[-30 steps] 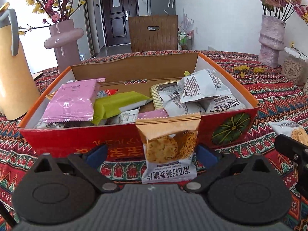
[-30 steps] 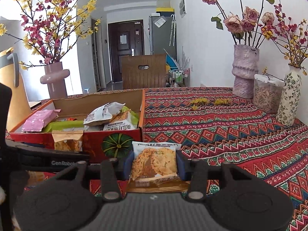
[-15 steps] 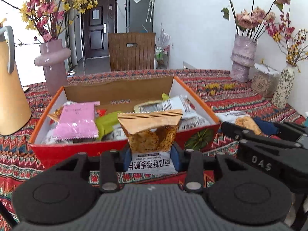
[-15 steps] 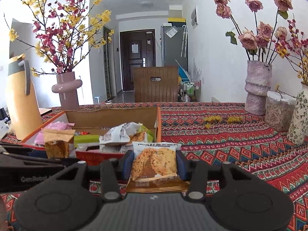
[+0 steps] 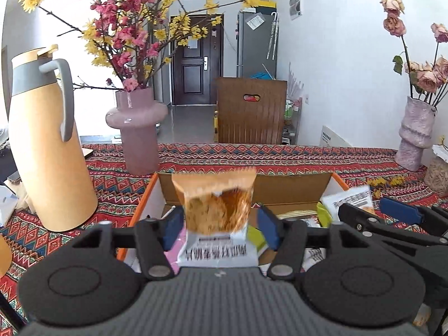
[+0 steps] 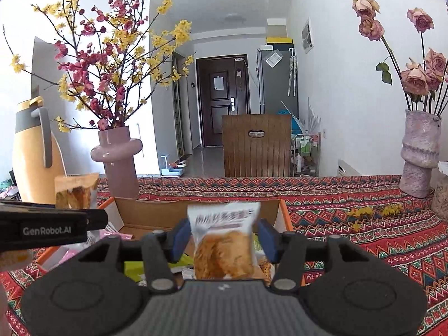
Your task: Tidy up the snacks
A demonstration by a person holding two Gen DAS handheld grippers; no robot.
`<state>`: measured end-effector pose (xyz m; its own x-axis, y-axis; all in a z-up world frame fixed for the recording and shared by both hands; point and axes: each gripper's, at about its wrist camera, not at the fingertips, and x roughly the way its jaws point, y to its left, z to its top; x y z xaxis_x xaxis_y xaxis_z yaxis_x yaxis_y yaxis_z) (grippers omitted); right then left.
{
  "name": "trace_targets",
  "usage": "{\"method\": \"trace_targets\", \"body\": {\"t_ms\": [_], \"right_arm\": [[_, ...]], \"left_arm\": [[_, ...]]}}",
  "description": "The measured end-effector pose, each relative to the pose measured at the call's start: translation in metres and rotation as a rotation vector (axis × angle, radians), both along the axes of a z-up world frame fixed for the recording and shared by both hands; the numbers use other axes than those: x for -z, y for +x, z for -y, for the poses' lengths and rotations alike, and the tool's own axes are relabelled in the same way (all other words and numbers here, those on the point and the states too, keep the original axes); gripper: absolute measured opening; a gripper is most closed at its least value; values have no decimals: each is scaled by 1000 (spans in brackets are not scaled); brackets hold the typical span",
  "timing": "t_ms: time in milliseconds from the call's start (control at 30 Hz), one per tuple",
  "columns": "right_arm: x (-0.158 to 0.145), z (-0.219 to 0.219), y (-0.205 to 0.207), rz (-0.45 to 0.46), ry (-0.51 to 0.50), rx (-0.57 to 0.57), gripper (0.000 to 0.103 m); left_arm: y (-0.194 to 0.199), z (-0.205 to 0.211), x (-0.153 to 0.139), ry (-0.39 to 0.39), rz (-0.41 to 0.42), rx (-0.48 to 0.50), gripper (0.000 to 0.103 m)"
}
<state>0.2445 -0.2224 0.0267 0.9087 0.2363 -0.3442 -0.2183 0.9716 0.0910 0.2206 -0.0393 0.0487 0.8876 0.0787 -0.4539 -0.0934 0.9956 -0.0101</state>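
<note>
An orange-rimmed cardboard box point(image 5: 145, 204) holds several snack packets. My left gripper point(image 5: 221, 229) hovers over the box's near left part with its jaws opening. A blurred oat-crisp packet point(image 5: 215, 210) sits between the blue pads point(image 5: 173, 229), with a gap on each side. My right gripper point(image 6: 224, 235) is above the box point(image 6: 156, 212) too, jaws opening. Its own packet point(image 6: 224, 246) hangs blurred and loose between the pads. Each view shows the other gripper at its edge: the right gripper point(image 5: 372, 210) and the left gripper point(image 6: 56, 224).
A tall yellow thermos jug point(image 5: 47, 151) and a pink vase point(image 5: 137, 131) with blossom branches stand left of the box. A textured vase point(image 5: 417, 137) with roses and a jar point(image 5: 436, 176) stand at the right. A wooden chair point(image 5: 252, 112) is behind the patterned tablecloth.
Both grippers rose and moved forward over the box. The left closed on its packet, then spread again; the right, shut on its packet before, has spread too.
</note>
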Motion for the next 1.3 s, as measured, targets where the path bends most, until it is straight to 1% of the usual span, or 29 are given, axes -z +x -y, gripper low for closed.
{"method": "trace_targets", "body": {"t_ms": [33,67,133,167,233,367,533,667,767,833,1000,1133,1300], "right_arm": [[1,0,-1,3,6,4,79],[1,1,-3,10,10,11,91],[1,3,-8,22,14,29,101],[0,5,-11,23,16,33,103],[0,7,-19,27,12,45,103],[-1,12,-43,31,-5,51,103],[0,14,-86,9,-30,28,103],[8,13,-120,-27,-48,7,103],[16,13,-138,-72,-48,-2,103],[22,13,-145,-104,-49,-7,103],[38,12,-156,-175,-56,-3,103],[44,13,-159,-199,-51,6,103],[45,14,-159,-207,-53,10,103]], "left_arm": [[-3,-5,0,-5,20,-12,91],[-8,-10,0,-5,39,-27,101],[-15,-17,-2,-14,61,-32,103],[-19,-21,-2,-24,63,-24,103],[-28,-26,-4,-33,75,-13,103],[-57,-31,-4,-24,116,11,103],[-101,-37,2,-12,133,66,103],[-129,-46,15,-22,103,88,103],[-142,-55,28,-41,55,88,103],[-147,-59,36,-37,26,82,103],[-157,-65,52,-45,-24,87,103],[-163,-65,59,-46,-41,96,103],[-166,-64,61,-49,-47,107,103]]}}
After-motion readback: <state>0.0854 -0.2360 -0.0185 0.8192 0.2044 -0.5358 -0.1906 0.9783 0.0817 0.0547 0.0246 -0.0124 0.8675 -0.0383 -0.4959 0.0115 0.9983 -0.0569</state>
